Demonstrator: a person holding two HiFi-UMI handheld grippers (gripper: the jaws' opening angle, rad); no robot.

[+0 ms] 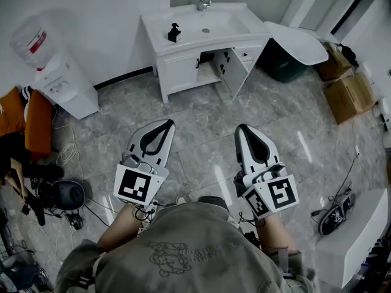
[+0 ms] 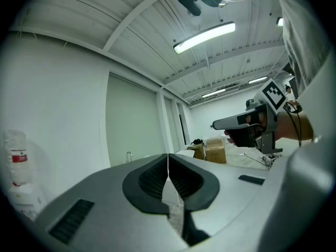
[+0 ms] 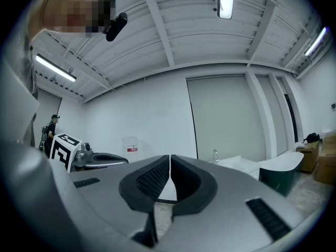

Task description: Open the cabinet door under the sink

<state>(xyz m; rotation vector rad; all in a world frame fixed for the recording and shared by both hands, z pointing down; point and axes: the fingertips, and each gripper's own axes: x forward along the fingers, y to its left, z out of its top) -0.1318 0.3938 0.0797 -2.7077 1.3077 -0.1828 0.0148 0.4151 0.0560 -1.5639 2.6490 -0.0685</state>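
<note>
Presently the cabinet under the sink stands against the far wall, well ahead of you across the floor. Its right-hand door already hangs swung out toward you. The left-hand door looks shut, with a dark handle at its inner edge. Both doors are upright panels, long axis vertical, and a dark opening shows between them.

Your left tongs are pressed together with nothing between them. Your right tongs are likewise pressed together and empty. Both point level toward the cabinet and are well apart from it.

The relation that governs the coming move: the shut left door lies almost straight ahead of your left tongs, while the open door lies ahead of your right tongs. By my judgement the left hand is the better placed for the handle, and neither hand is in reach yet.

Room for moving: the floor between you and the cabinet is open tile. On the left stand a water dispenser and loose cables. Right of the cabinet, a white slab leans over a dark green bin, close beside the open door; cardboard boxes sit further right. A pair of shoes lies near your right side. Keep your approach central.
</note>
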